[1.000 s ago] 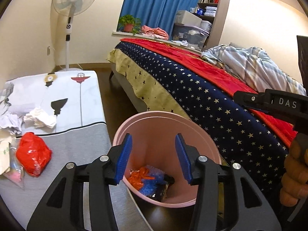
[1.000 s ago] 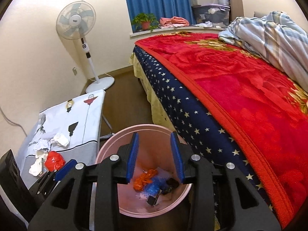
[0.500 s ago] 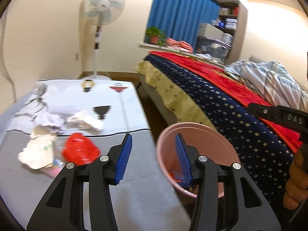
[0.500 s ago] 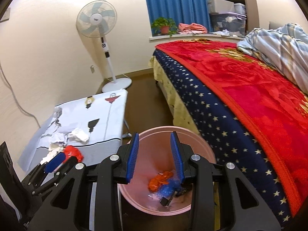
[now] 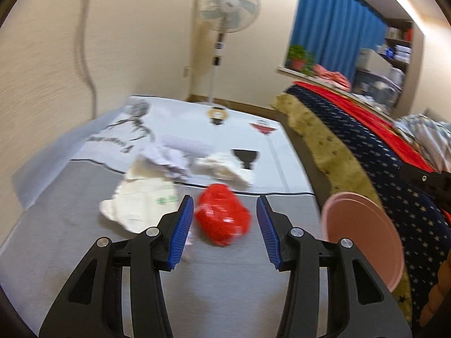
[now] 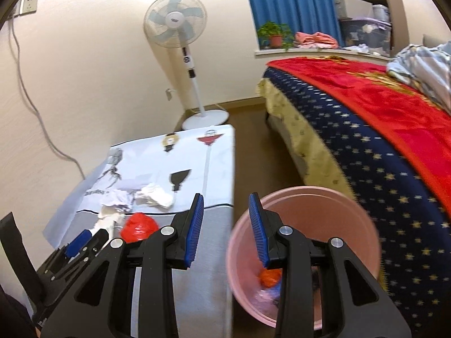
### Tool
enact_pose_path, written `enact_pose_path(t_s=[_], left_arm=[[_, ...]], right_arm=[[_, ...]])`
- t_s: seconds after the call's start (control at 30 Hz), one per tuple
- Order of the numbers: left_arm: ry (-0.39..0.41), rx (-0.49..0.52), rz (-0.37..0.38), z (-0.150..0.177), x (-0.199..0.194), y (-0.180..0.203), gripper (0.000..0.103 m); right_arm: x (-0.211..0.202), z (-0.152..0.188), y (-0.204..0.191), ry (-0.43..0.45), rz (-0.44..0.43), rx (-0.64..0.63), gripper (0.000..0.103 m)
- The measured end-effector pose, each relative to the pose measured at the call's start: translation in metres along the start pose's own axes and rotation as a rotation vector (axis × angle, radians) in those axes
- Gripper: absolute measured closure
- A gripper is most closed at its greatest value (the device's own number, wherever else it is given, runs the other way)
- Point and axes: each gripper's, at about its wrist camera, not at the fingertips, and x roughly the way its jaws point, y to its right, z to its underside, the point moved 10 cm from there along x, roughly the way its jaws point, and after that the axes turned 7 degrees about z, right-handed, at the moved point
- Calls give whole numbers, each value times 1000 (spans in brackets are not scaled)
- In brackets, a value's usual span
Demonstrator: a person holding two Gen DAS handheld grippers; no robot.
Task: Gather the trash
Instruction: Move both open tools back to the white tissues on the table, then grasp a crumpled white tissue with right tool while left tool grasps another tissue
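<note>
Left wrist: left gripper [image 5: 225,222] gaping, swung from pink bin [image 5: 363,236] to red wrapper [image 5: 222,217] at 12 o'clock | Right wrist: right gripper [image 6: 225,229] wide, empty; bin at 5 o'clock; next pickup underway.

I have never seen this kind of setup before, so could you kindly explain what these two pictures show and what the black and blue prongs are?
Each picture comes from a camera mounted on a hand-held claw, looking forward along its two blue-padded fingers; a person holds one claw in each hand. The left claw is open and empty, aimed at a crumpled red wrapper on the cloth-covered table. Beside the wrapper lie a white bag and crumpled white paper. The right claw is also open and holds nothing; it hangs over the gap between the table and a pink bin that already contains some trash. A fan and a bed stand behind.
</note>
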Motion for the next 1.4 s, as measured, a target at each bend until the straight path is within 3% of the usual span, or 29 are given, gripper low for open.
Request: enact_pose_path(t_s=[0.3, 0.5, 0.57, 0.73, 1.0, 1.4], left_arm=[[18, -84, -169, 1, -1, -57, 50], [11, -141, -241, 7, 2, -84, 48], [4, -165, -253, 9, 4, -93, 43], [-24, -222, -254, 15, 12, -112, 42], [-65, -295, -251, 26, 28, -129, 41], [-84, -334, -183, 25, 41, -130, 45]], right_arm=[[48, 12, -58, -41, -90, -32, 69], [84, 22, -81, -86, -117, -33, 69], [95, 24, -88, -103, -132, -38, 69], [123, 32, -107, -130, -136, -122, 68], [161, 46, -128, -193, -151, -173, 52], [196, 54, -140, -258, -141, -199, 52]])
